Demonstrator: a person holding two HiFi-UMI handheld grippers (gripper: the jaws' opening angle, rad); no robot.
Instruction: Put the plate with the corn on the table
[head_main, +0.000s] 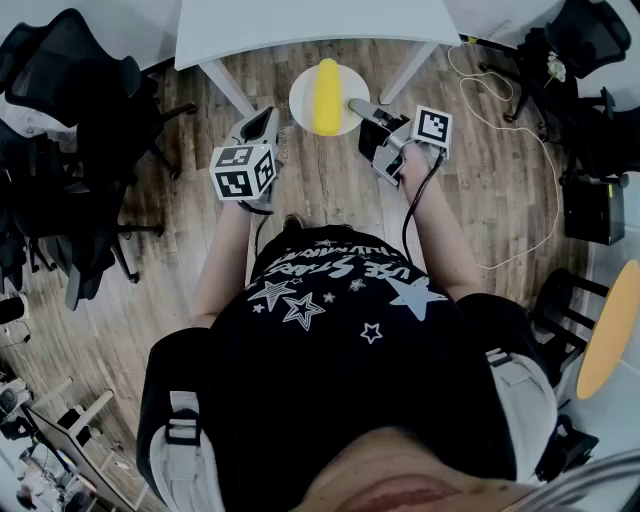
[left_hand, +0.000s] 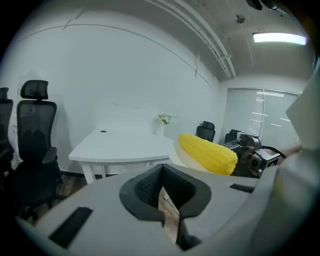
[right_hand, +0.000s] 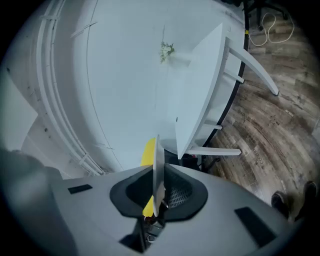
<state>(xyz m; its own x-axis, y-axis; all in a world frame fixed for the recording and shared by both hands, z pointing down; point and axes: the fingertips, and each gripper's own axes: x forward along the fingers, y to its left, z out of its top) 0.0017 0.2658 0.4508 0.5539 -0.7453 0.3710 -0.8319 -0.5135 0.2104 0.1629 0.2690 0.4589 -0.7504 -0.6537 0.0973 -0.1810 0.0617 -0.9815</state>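
Note:
A white plate (head_main: 305, 100) with a yellow corn cob (head_main: 327, 95) on it hangs above the wooden floor, just in front of the white table (head_main: 300, 25). My right gripper (head_main: 358, 105) is shut on the plate's right rim. In the right gripper view the plate (right_hand: 157, 170) stands edge-on between the jaws, with the corn (right_hand: 148, 152) behind it. My left gripper (head_main: 262, 122) is to the left of the plate, apart from it, shut and holding nothing. From the left gripper view, the corn (left_hand: 207, 152) and plate (left_hand: 181, 156) float to the right of the table (left_hand: 125, 145).
Black office chairs (head_main: 70, 150) crowd the left side. A white cable (head_main: 510, 120) lies on the floor at right, near a black box (head_main: 595, 210). A small plant (left_hand: 162, 120) stands at the table's far edge. The table's legs (head_main: 225, 85) reach the floor near the plate.

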